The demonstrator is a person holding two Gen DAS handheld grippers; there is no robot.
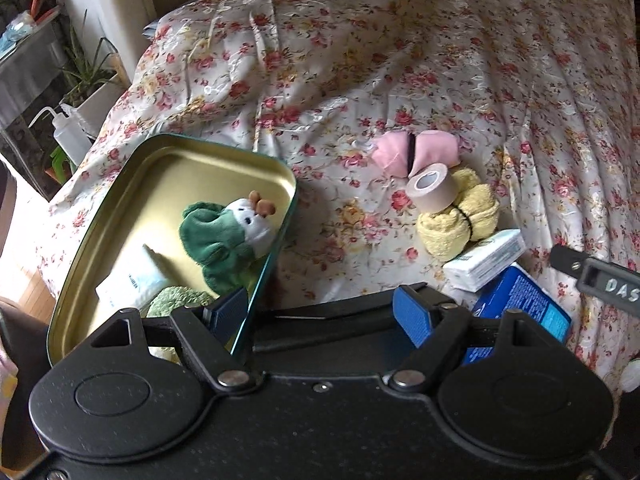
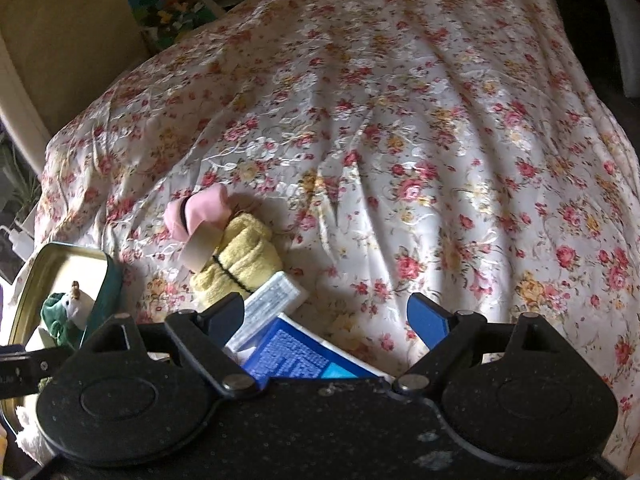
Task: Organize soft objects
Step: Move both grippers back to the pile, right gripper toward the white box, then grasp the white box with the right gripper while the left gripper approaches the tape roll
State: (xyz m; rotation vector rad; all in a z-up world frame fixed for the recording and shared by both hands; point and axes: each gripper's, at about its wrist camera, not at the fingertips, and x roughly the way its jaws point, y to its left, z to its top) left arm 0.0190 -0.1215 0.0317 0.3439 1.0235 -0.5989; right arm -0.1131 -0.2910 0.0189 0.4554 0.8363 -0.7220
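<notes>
An open tin [image 1: 180,176], teal outside and gold inside, lies on the flowered bedspread and holds a green plush toy [image 1: 216,236] with a white face, a white packet and a green cloth. My left gripper [image 1: 320,314] is open astride the tin's right wall, one pad inside and one outside. To the right lie a pink cloth roll [image 1: 412,152], a tan tape roll [image 1: 430,188], a banded yellow towel roll [image 1: 460,220], a white tissue packet [image 1: 486,260] and a blue box [image 1: 524,312]. My right gripper [image 2: 328,318] stands open above the blue box [image 2: 292,356] and the tissue packet [image 2: 276,300].
The flowered bedspread [image 2: 400,140] stretches wide and wrinkled beyond the objects. Left of the bed stand a squeeze bottle [image 1: 68,136], a potted plant [image 1: 88,68] and a metal shelf. The tin [image 2: 112,284] sits close to the bed's left edge.
</notes>
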